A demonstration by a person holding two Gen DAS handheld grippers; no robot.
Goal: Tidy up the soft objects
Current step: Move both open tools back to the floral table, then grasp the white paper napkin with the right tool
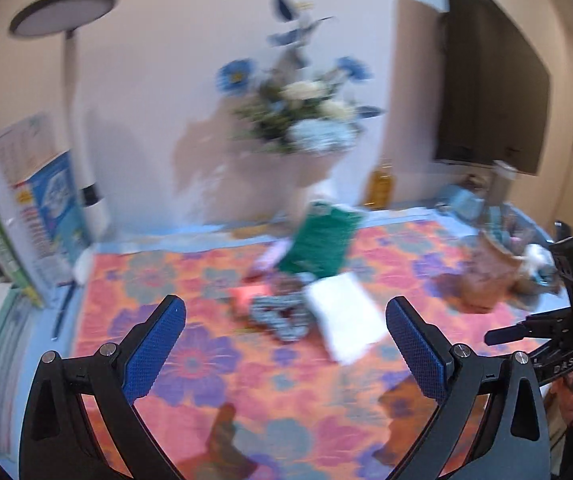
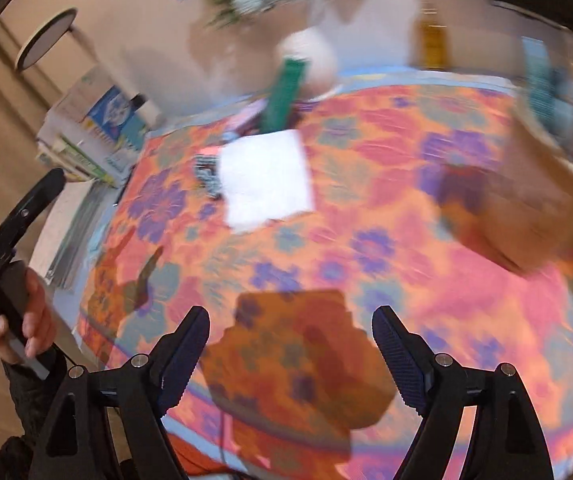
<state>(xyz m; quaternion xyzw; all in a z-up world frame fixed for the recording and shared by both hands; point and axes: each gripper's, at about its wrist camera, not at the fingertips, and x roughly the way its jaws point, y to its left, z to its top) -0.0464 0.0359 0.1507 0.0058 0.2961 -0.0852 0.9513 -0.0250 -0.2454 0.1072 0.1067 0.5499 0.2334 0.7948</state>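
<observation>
Both spread wide, empty: left hand-held gripper [image 1: 286,344] and right hand-held gripper [image 2: 291,354] over floral table [image 1: 214,364]; white cloth [image 1: 342,316] at 12 o'clock, striped cloth [image 1: 282,314] beside it

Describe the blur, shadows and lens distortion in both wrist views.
Left wrist view: the blue-and-white flower bouquet and folded white cloth are smeared by motion blur, while the left gripper stays sharp; fisheye bends the walls. Right wrist view: heavier streaking on the brown paper bag; a hard dark shadow falls on the floral orange-pink tablecloth ahead of the right gripper.
</observation>
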